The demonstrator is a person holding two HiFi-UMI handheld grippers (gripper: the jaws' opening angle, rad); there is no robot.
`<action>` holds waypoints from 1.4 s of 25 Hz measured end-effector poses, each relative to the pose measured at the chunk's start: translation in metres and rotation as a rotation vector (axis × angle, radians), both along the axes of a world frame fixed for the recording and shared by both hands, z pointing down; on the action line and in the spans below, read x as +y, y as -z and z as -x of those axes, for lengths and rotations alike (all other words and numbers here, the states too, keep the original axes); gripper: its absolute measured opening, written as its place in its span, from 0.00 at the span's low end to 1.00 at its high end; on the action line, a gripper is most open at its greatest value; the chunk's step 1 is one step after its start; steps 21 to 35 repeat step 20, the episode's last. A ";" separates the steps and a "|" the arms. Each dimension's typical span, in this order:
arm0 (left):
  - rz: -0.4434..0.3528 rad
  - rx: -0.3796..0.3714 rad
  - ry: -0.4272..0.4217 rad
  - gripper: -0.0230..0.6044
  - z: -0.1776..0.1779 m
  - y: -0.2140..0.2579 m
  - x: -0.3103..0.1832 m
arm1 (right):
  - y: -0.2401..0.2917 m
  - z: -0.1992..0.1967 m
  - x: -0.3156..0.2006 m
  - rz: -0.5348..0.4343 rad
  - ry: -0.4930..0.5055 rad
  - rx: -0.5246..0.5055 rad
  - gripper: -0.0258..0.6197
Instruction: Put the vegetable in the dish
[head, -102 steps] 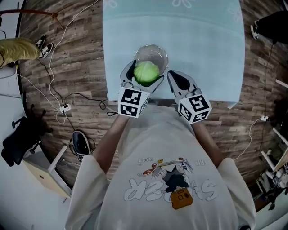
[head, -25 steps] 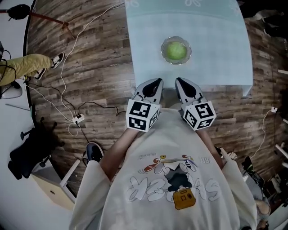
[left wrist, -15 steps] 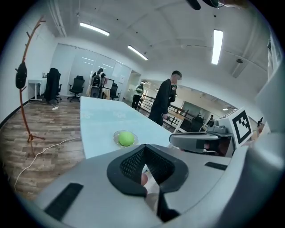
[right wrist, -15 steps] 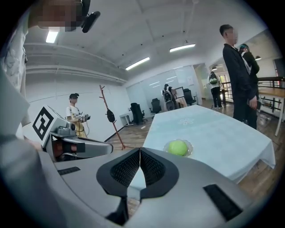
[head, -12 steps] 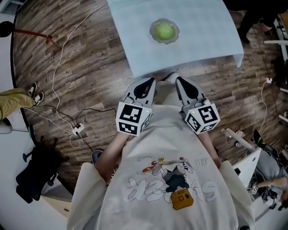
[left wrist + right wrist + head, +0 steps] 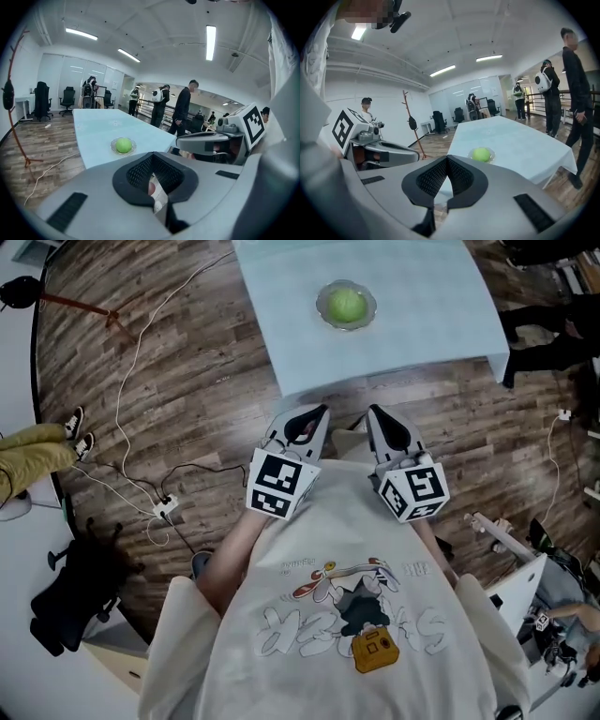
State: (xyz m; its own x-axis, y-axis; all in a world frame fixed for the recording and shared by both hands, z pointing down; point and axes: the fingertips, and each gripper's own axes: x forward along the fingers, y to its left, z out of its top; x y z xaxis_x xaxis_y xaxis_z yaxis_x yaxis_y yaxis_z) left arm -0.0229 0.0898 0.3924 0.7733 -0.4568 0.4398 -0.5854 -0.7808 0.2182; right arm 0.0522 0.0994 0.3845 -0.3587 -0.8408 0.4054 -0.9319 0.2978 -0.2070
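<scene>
The vegetable (image 6: 346,305), a round green head with no distinct long axis, sits inside the clear dish (image 6: 363,320) on the bench (image 6: 422,334). It lies straight ahead of both tools, well apart from them and beyond the bench's near edge. The left tool (image 6: 316,413) and right tool (image 6: 376,412) are each clenched on nothing, held side by side near the person's chest. Neither is clearly nearer. The placement appears complete.
</scene>
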 end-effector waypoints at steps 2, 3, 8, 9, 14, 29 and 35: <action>0.000 0.005 0.017 0.05 0.005 -0.002 0.001 | -0.001 0.011 0.003 -0.006 0.029 0.003 0.07; 0.009 0.012 0.026 0.05 0.007 -0.003 0.002 | -0.003 0.015 0.007 -0.002 0.043 0.009 0.07; 0.053 0.042 0.047 0.05 0.011 -0.007 0.003 | -0.007 0.017 0.011 0.015 0.047 0.009 0.07; 0.050 0.042 0.045 0.05 0.011 -0.007 0.003 | -0.006 0.016 0.011 0.017 0.042 0.007 0.07; 0.045 0.060 0.038 0.05 0.012 -0.006 0.000 | -0.008 0.023 0.008 0.027 0.050 0.025 0.07; 0.060 0.068 0.040 0.05 0.018 -0.009 0.001 | -0.011 0.015 0.011 0.040 -0.005 0.022 0.07; 0.060 0.068 0.040 0.05 0.018 -0.009 0.001 | -0.011 0.015 0.011 0.040 -0.005 0.022 0.07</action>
